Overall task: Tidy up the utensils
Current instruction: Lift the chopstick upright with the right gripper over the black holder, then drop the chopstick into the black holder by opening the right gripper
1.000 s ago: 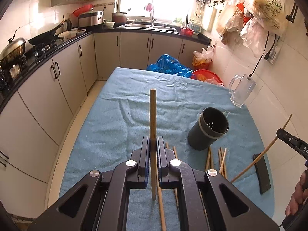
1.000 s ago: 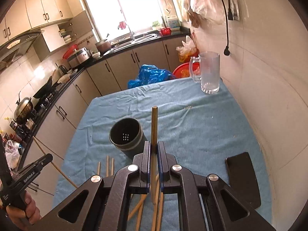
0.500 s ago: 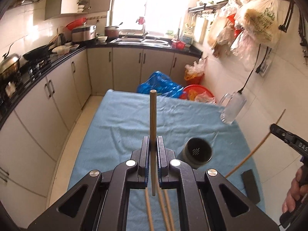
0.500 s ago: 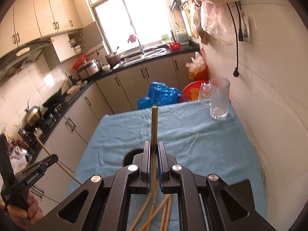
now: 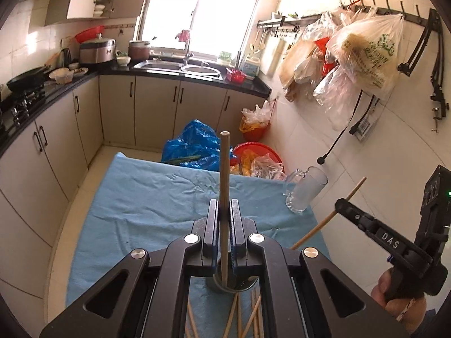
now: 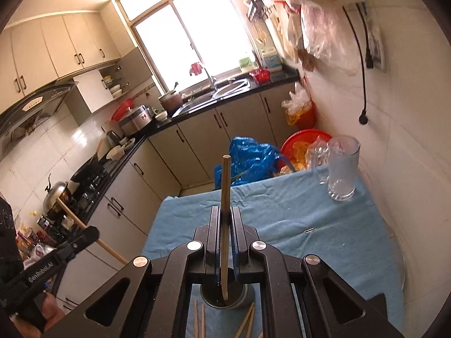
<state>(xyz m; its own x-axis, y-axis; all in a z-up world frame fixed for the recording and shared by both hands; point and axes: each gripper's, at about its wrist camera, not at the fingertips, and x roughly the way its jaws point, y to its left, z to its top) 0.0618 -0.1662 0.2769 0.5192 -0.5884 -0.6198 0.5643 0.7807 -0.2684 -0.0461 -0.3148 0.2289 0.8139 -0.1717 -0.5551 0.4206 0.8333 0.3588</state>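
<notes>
My left gripper [image 5: 224, 205] is shut on a wooden chopstick [image 5: 224, 169] that stands upright, its lower end just over the mouth of the dark cylindrical holder [image 5: 242, 287] on the blue tablecloth [image 5: 146, 197]. My right gripper [image 6: 225, 211] is shut on another chopstick [image 6: 225, 186], whose lower end dips into the same holder [image 6: 234, 300]. Each wrist view catches the other gripper at its edge: the right gripper [image 5: 342, 205] and the left gripper [image 6: 90, 233], each with a slanting stick. Several loose chopsticks [image 5: 239, 318] lie on the cloth in front of the holder, partly hidden by the jaws.
A glass mug [image 6: 342, 169] stands at the table's far right corner by the tiled wall. A black flat object [image 6: 379, 302] lies near right. Behind the far edge sit a blue bag [image 5: 197, 146] and a red basin [image 5: 253, 152]. Cabinets line the left.
Both grippers have risen with their chopsticks still clamped. The holder, earlier ahead of the jaws, now sits beneath them, and the loose chopsticks have slid to the bottom edge.
</notes>
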